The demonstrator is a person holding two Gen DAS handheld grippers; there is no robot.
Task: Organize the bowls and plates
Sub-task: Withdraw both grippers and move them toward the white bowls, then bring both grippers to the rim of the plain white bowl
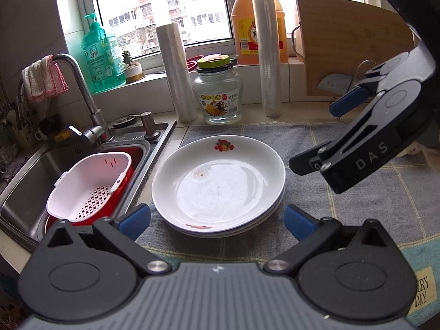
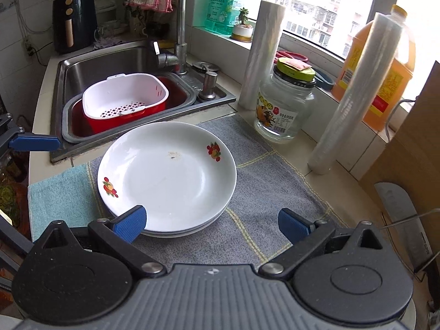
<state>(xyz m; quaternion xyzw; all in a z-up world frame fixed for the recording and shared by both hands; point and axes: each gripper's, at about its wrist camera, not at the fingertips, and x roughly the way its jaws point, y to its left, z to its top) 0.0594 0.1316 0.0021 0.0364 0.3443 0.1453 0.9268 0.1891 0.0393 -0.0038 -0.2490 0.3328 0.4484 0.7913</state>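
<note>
The left gripper (image 1: pixel 217 221) is hovering low at the near edge of the plates (image 1: pixel 218 184), its blue pads spread wide apart and gripping nothing, one pad at each side of the stack's near rim. The right gripper (image 2: pixel 211 221) is likewise standing wide apart and empty, its left pad overlapping the near rim of the plates (image 2: pixel 167 176), though contact cannot be told; its right pad is hanging over the cloth (image 2: pixel 264 192). In the left wrist view the right gripper (image 1: pixel 330 137) is showing at the right, above the cloth (image 1: pixel 330 206) and apart from the stack.

The plates are sitting nested in a stack on the grey checked cloth on the counter (image 2: pixel 338 162), the top one white with small fruit prints on its rim and a faint brown smudge in its well.

Just left of the stack the sink (image 2: pixel 90 66) is holding a white strainer (image 2: pixel 125 97) nested in a red tub (image 2: pixel 162 107). Behind the plates a glass jar (image 1: pixel 217 96) with a yellow-green lid is standing between two upright film rolls (image 1: pixel 176 74). A cutting board (image 1: pixel 349 49) is leaning at the right with a cleaver (image 2: pixel 404 220) beside it. At the back, a rag (image 1: pixel 44 78) is hanging over the tap (image 1: pixel 82 88), and a green soap bottle (image 1: pixel 101 55), a little potted plant (image 1: pixel 132 67) and an orange oil jug (image 1: pixel 247 27) are lining the window sill.
</note>
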